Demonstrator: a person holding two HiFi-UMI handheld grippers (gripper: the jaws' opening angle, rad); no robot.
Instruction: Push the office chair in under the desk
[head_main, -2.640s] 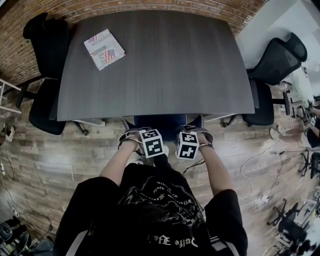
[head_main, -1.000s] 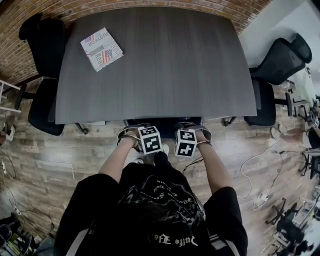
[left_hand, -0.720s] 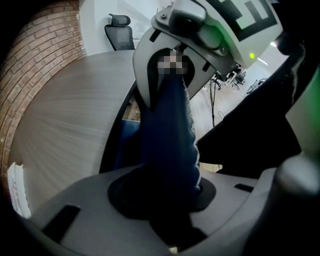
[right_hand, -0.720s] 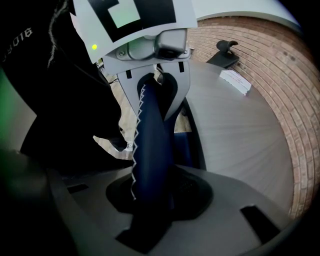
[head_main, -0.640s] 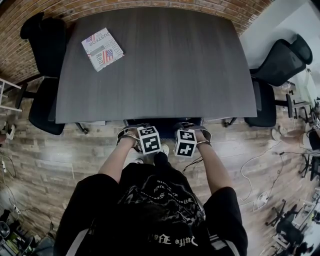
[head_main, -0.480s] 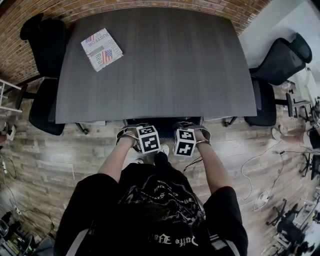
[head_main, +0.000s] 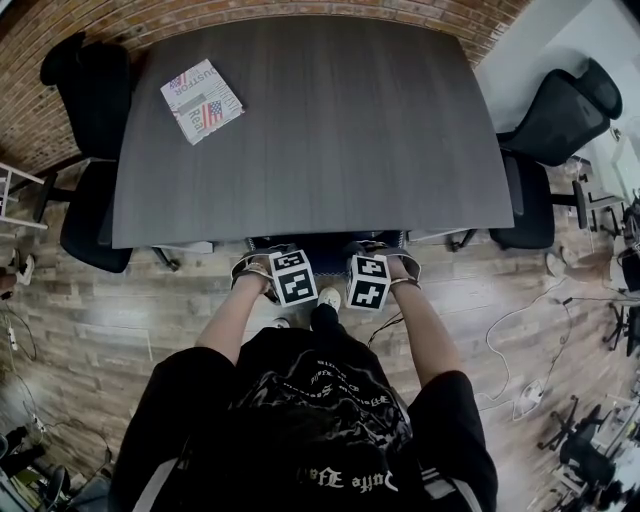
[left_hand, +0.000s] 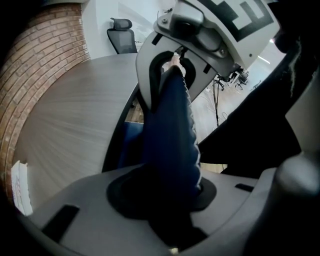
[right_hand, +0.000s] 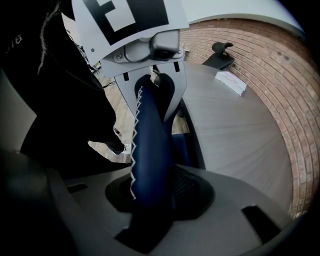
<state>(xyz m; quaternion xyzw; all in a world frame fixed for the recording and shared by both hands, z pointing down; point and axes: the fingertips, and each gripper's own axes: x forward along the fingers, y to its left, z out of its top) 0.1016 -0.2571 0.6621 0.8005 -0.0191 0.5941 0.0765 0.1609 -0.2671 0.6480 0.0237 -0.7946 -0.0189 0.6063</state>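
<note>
the office chair (head_main: 325, 243) has its backrest (left_hand: 170, 130) between both pairs of jaws, seat seemingly under the tabletop (head_main: 310, 120) just ahead. the left gripper (left_hand: 165, 200) clamps it; on the right gripper (right_hand: 155, 200) the jaws are opening. release evenly, without dragging it back out.

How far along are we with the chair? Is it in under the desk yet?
Mostly done: only a thin blue strip of the chair back shows at the near edge of the desk. In hand: the left gripper and right gripper have its top edge between their jaws, which are opening. Left: release fully and draw both clear.
</note>
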